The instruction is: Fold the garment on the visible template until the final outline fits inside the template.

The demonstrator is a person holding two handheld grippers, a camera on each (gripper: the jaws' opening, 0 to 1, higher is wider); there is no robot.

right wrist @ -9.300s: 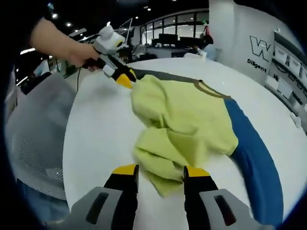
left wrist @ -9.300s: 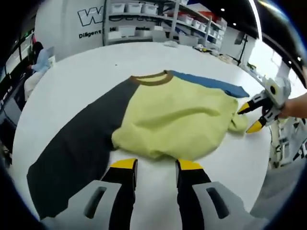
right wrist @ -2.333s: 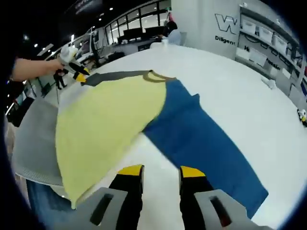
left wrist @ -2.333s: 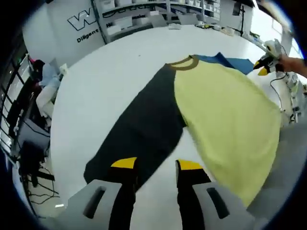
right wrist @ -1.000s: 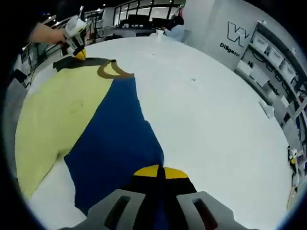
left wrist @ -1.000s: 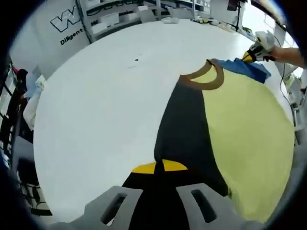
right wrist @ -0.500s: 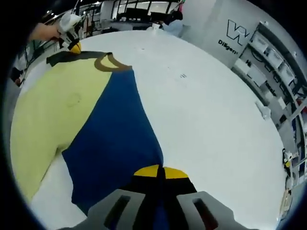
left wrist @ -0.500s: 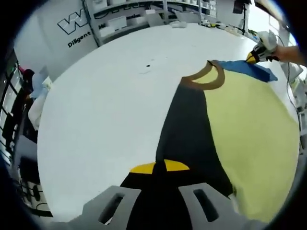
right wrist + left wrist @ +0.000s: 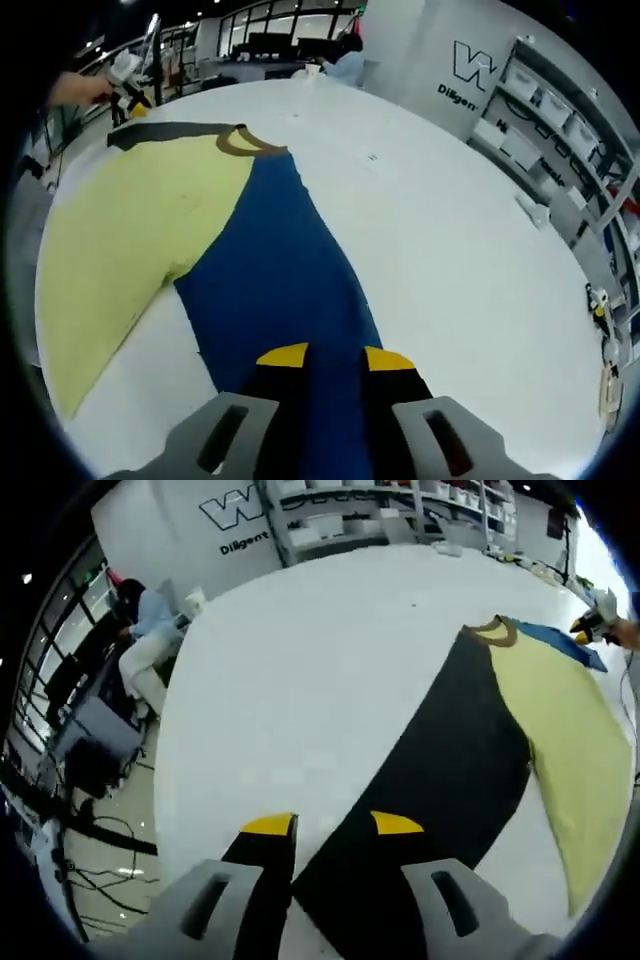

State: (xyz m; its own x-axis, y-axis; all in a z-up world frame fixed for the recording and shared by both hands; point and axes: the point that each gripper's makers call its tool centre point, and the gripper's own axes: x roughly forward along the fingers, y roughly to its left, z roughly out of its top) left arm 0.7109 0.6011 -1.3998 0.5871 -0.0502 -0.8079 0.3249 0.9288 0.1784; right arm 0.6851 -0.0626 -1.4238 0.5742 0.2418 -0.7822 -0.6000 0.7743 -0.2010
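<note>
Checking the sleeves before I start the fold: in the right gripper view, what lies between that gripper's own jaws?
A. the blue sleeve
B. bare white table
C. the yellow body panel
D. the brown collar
A: in the right gripper view the blue sleeve runs down between the open jaws of the right gripper, while the yellow body panel lies off to the side and the brown collar sits at the far end.
</note>
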